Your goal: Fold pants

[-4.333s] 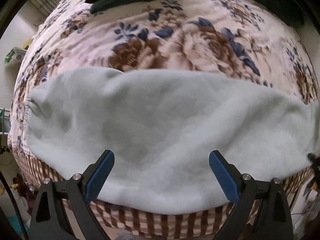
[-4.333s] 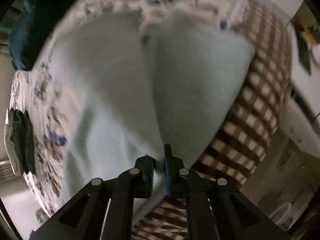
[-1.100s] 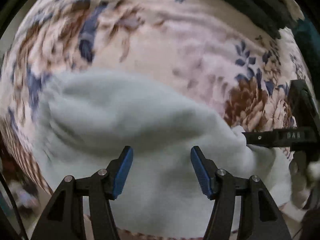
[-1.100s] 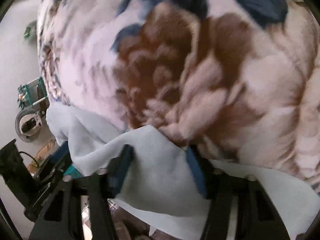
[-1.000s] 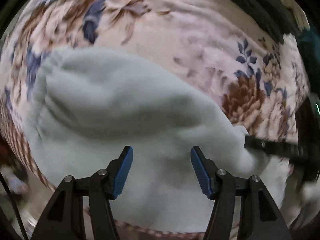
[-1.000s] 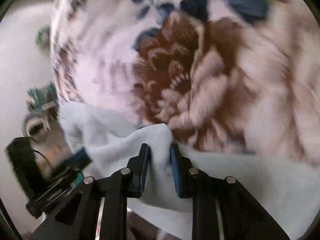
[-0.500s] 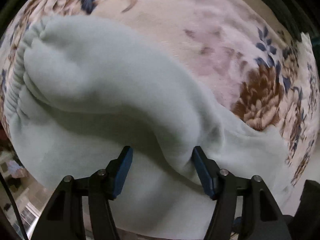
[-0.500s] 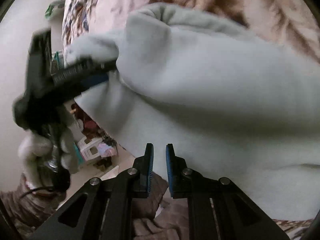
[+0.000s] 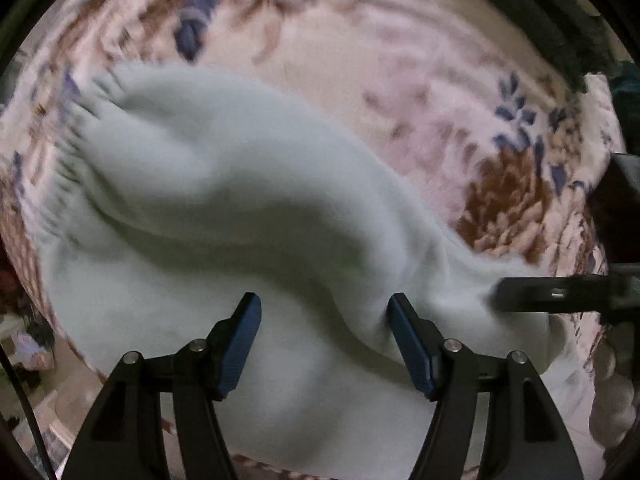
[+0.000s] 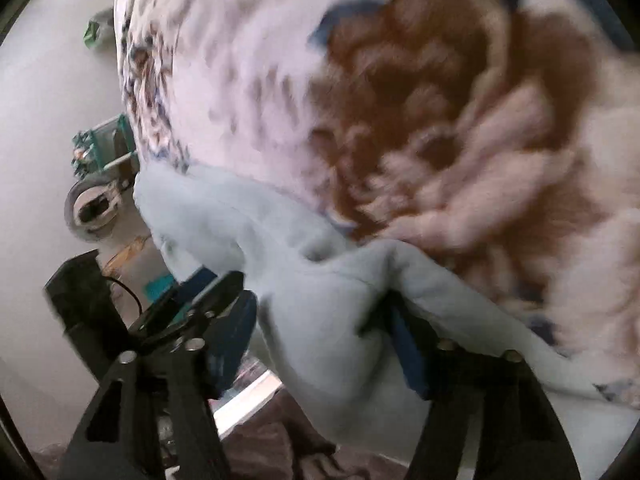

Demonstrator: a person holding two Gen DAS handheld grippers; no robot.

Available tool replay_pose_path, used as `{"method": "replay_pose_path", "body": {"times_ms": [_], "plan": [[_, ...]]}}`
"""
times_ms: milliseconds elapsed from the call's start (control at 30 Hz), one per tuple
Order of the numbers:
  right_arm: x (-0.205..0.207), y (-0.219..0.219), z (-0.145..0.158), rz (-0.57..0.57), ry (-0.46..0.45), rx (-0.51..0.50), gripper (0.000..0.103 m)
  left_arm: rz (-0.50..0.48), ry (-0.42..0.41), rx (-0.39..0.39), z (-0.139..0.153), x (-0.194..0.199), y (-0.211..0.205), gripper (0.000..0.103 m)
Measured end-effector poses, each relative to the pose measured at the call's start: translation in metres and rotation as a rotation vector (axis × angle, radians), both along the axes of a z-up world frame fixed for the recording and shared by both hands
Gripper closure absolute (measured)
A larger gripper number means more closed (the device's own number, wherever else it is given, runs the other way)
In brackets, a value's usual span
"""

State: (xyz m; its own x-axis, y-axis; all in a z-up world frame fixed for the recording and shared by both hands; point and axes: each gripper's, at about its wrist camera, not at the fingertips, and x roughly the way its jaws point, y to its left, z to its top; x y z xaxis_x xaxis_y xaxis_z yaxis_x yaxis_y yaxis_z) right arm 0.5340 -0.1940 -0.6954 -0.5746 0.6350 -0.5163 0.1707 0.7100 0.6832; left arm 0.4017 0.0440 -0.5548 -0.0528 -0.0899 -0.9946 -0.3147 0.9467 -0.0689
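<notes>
Pale mint fleece pants (image 9: 224, 200) lie bunched on a floral blanket (image 9: 400, 72), with the elastic waistband at the left and a thick fold running across. My left gripper (image 9: 324, 332) is open, its blue pads astride the fold. My right gripper (image 10: 320, 332) is open too, with a raised peak of the pants (image 10: 328, 280) between its fingers. The right gripper also shows in the left wrist view (image 9: 560, 292) at the right, at the cloth's end. The left gripper shows in the right wrist view (image 10: 200, 296) at the lower left.
The floral blanket (image 10: 440, 100) covers the bed. A dark garment (image 9: 560, 28) lies at the far edge of the bed. Beyond the bed's left edge stand small items on the floor (image 10: 96, 184). Dark cloth (image 10: 280, 452) lies below the bed edge.
My right gripper was shut half a second ago and is open now, with the pants' peak between its fingers. The left gripper stays open over the fold. Both views shifted.
</notes>
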Motion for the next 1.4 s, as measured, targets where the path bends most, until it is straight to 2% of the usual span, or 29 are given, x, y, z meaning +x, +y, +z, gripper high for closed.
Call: {"method": "replay_pose_path", "body": {"times_ms": [67, 100, 133, 167, 233, 267, 300, 333, 467, 500, 533, 600, 667, 700, 733, 767, 833, 867, 900, 933, 1000, 1067, 1133, 1167, 1233, 1267, 1300, 1333, 1400], "plan": [[-0.001, 0.005, -0.009, -0.032, 0.022, 0.042, 0.036, -0.005, -0.052, 0.036, 0.01, -0.003, 0.001, 0.038], [-0.001, 0.007, -0.014, -0.031, 0.017, 0.015, 0.046, -0.007, -0.07, 0.056, 0.011, -0.005, 0.001, 0.038], [-0.004, 0.005, -0.019, -0.013, 0.004, -0.052, 0.072, -0.013, -0.066, 0.069, 0.007, -0.006, 0.002, 0.038], [-0.004, 0.002, -0.017, 0.007, -0.016, -0.101, 0.079, -0.015, -0.059, 0.074, 0.003, -0.008, 0.003, 0.038], [0.006, -0.013, 0.003, -0.048, -0.091, -0.127, 0.084, -0.018, -0.018, 0.093, -0.011, -0.013, 0.009, 0.038], [0.019, -0.035, 0.025, -0.13, -0.162, -0.15, 0.084, -0.02, 0.013, 0.087, -0.02, -0.014, 0.011, 0.038], [0.026, -0.041, 0.034, -0.181, -0.195, -0.156, 0.085, -0.017, 0.031, 0.079, -0.027, -0.017, 0.012, 0.038], [0.033, -0.054, 0.045, -0.221, -0.223, -0.161, 0.085, -0.014, 0.034, 0.076, -0.031, -0.018, 0.014, 0.038], [0.035, -0.045, 0.043, -0.121, -0.21, -0.146, 0.082, -0.031, 0.038, 0.087, -0.03, -0.016, 0.012, 0.038], [0.039, -0.035, 0.04, -0.113, -0.189, -0.12, 0.072, -0.032, 0.04, 0.088, -0.03, -0.014, 0.008, 0.038], [0.038, -0.039, 0.037, -0.124, -0.152, -0.09, 0.055, -0.033, 0.041, 0.086, -0.032, -0.007, 0.001, 0.038], [0.035, -0.032, 0.028, -0.139, -0.118, -0.06, 0.038, -0.039, 0.037, 0.085, -0.031, -0.003, 0.002, 0.038], [0.028, -0.006, 0.005, -0.071, -0.082, -0.063, 0.039, -0.047, 0.029, 0.089, -0.027, -0.001, 0.001, 0.038], [0.026, 0.003, -0.004, -0.052, -0.088, -0.095, 0.06, -0.056, 0.023, 0.093, -0.027, 0.002, -0.002, 0.038], [0.026, 0.007, -0.007, -0.014, -0.102, -0.138, 0.089, -0.063, 0.022, 0.097, -0.028, 0.007, -0.005, 0.038], [0.033, 0.008, -0.002, -0.001, -0.139, -0.196, 0.089, -0.077, 0.024, 0.1, -0.029, 0.008, -0.007, 0.038], [0.054, 0.003, 0.015, -0.06, -0.249, -0.235, 0.093, -0.085, 0.024, 0.099, -0.028, 0.01, -0.012, 0.038], [0.062, -0.008, 0.015, -0.13, -0.248, -0.25, 0.092, -0.087, 0.016, 0.094, -0.028, 0.01, -0.013, 0.038], [0.061, -0.006, 0.007, -0.124, -0.212, -0.245, 0.092, -0.095, 0.012, 0.103, -0.027, 0.012, -0.015, 0.038], [0.057, 0.003, 0.0, -0.052, -0.193, -0.248, 0.092, -0.097, 0.015, 0.105, -0.027, 0.013, -0.015, 0.038], [0.055, 0.009, 0.01, -0.001, -0.24, -0.263, 0.089, -0.097, 0.025, 0.098, -0.025, 0.018, -0.019, 0.038], [0.055, -0.001, 0.03, -0.029, -0.254, -0.268, 0.082, -0.095, 0.006, 0.056, -0.016, 0.025, -0.02, 0.038], [0.056, -0.021, 0.059, -0.071, -0.369, -0.335, 0.044, -0.101, -0.025, 0.028, -0.005, 0.033, -0.02, 0.038], [0.051, -0.035, 0.084, -0.09, -0.477, -0.407, 0.039, -0.116, -0.054, 0.015, 0.002, 0.041, -0.023, 0.038], [0.039, -0.056, 0.104, -0.154, -0.539, -0.439, 0.038, -0.138, -0.094, 0.015, 0.012, 0.052, -0.023, 0.038], [0.026, -0.068, 0.111, -0.218, -0.517, -0.419, 0.038, -0.151, -0.135, 0.017, 0.019, 0.062, -0.023, 0.038], [0.018, -0.069, 0.114, -0.239, -0.496, -0.404, 0.038, -0.154, -0.152, 0.021, 0.021, 0.068, -0.019, 0.034], [0.008, -0.071, 0.112, -0.245, -0.478, -0.4, 0.038, -0.155, -0.171, 0.037, 0.021, 0.077, -0.014, 0.027], [-0.013, -0.054, 0.096, -0.198, -0.456, -0.431, 0.038, -0.136, -0.167, 0.067, 0.011, 0.084, 0.011, 0.026]]}}
